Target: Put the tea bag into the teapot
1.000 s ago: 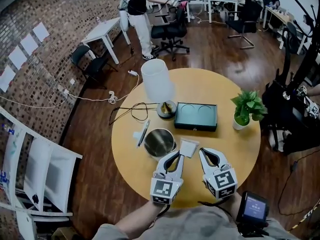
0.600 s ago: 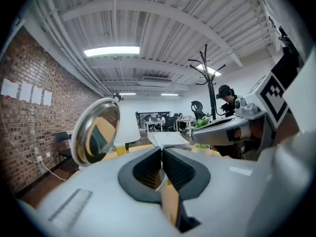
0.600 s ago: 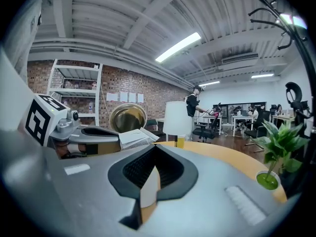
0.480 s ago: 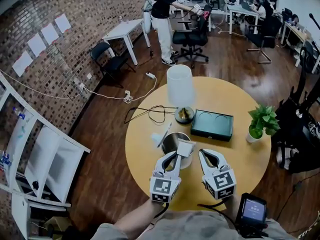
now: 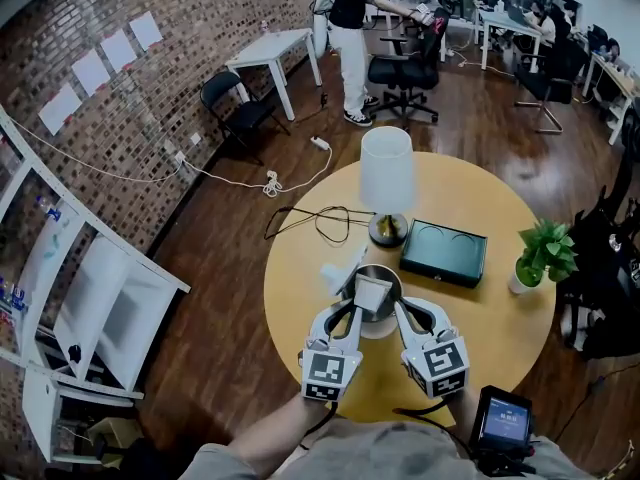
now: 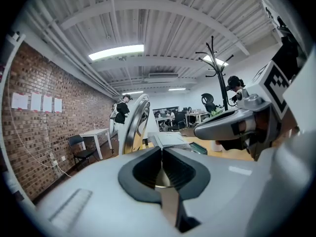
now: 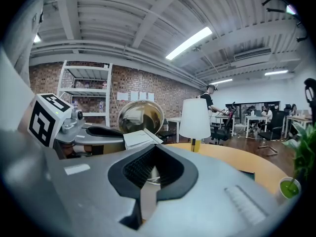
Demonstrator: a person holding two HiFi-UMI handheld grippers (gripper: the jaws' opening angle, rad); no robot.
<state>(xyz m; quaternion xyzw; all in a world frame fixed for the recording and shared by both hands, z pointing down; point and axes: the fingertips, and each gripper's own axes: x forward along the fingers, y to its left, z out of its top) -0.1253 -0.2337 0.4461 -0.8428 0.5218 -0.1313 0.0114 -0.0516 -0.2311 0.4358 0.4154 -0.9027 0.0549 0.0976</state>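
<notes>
Carried since a second ago from beside the teapot [image 5: 393, 279] to over its open mouth, tea bag [image 5: 372, 294] in tow.
Clamped shut on the tea bag's near edge by the left gripper [image 5: 352, 309], with the white packet lying flat above the steel rim. Pinched together on nothing at the right gripper [image 5: 403, 309], just beside the packet. Further out on the round table [image 5: 490, 338]: lamp [image 5: 386, 173] right behind the teapot, dark tray [image 5: 443, 254] to its right, plant [image 5: 545, 252] near the edge.
</notes>
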